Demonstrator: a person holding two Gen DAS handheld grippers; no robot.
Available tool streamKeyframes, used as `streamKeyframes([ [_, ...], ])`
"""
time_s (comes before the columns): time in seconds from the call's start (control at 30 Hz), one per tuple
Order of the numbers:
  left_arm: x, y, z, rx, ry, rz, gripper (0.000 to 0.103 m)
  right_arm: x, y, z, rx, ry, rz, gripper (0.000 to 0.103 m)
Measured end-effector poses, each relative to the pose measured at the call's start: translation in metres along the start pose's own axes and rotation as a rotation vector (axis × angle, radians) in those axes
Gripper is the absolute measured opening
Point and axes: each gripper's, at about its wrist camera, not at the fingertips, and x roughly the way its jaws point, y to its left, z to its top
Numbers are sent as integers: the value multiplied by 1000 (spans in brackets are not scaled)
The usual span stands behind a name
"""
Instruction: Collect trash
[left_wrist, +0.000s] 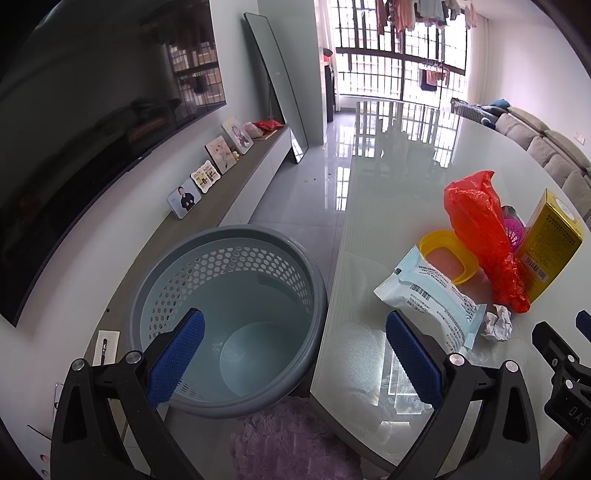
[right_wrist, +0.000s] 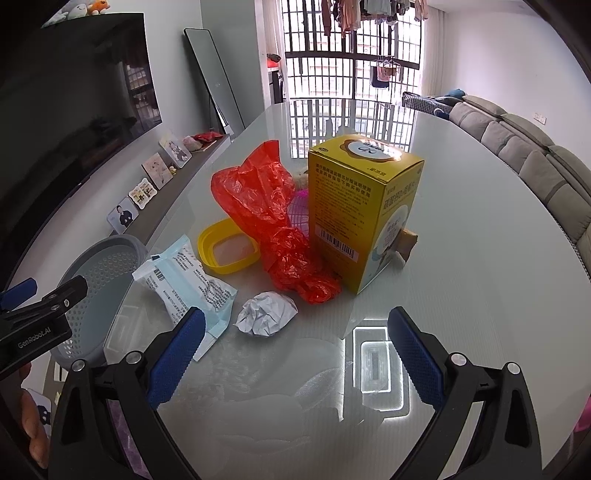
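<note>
A grey perforated bin (left_wrist: 229, 317) stands on the floor beside the glass table; it also shows in the right wrist view (right_wrist: 99, 280). On the table lie a crumpled white paper ball (right_wrist: 266, 314) (left_wrist: 498, 324), a white-and-blue wipes packet (right_wrist: 184, 284) (left_wrist: 428, 295), a red plastic bag (right_wrist: 273, 221) (left_wrist: 484, 232), a yellow lid (right_wrist: 229, 251) (left_wrist: 447, 258) and an upright yellow box (right_wrist: 365, 210) (left_wrist: 550, 243). My left gripper (left_wrist: 295, 354) is open and empty above the bin's rim. My right gripper (right_wrist: 295, 354) is open and empty just before the paper ball.
The glass table (right_wrist: 480, 295) stretches back toward a barred window. A grey sofa (right_wrist: 535, 166) runs along the right. A TV (left_wrist: 92, 110), a low console with photo frames (left_wrist: 207, 177) and a leaning mirror (left_wrist: 277, 85) line the left wall. A purple fuzzy seat (left_wrist: 295, 443) sits below the table edge.
</note>
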Motion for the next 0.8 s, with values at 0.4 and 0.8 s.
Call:
streamKeyframes([
  [0.4,-6,-2,1,8,-5,-2,97,-1,0,1,3,-2,5,95],
  [0.8,-6,-3,0,8,-5,0,97,-2,0,1,6,-3,11,95],
])
